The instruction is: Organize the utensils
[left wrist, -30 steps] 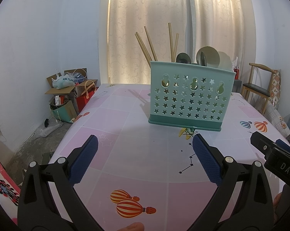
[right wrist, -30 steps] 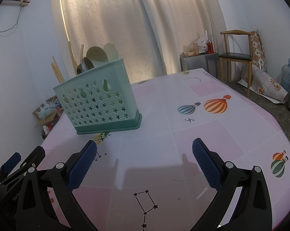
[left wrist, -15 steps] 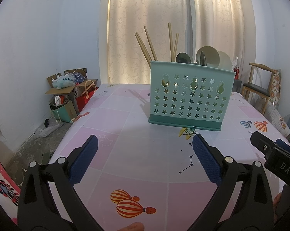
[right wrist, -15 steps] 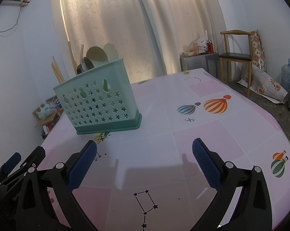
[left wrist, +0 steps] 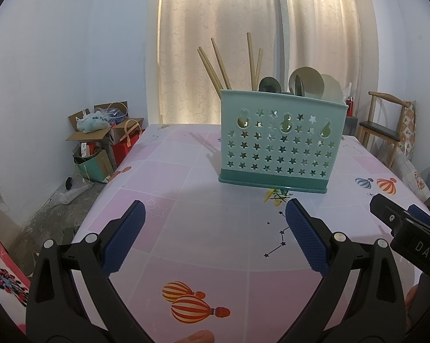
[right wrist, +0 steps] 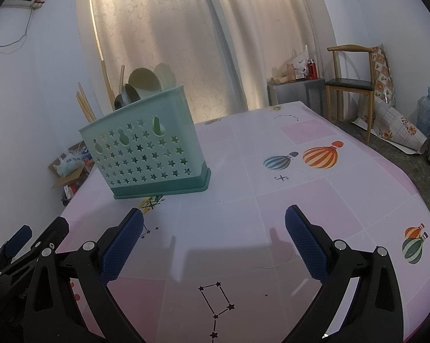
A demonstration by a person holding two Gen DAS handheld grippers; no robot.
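While tool (left wrist: 215, 208) gapes, caddy (left wrist: 280, 143) ahead, apart

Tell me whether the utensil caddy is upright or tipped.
Upright: the caddy sits flat on its base on the table, chopsticks standing inside.

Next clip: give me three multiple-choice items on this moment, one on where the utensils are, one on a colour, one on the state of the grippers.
1. Where are the chopsticks and spoons?
A. Flat on the table
B. Standing in the caddy
C. Held in a gripper

2. What colour is the caddy?
A. Red
B. Black
C. Mint green

3. How are the left gripper and right gripper?
A. Both open and empty
B. Both shut on spoons
C. Left shut on a chopstick

Answers: 1 B, they rise above the caddy's rim. 2 C, pale green walls on a darker base. 3 A, only bare tablecloth shows between each pair of blue pads.
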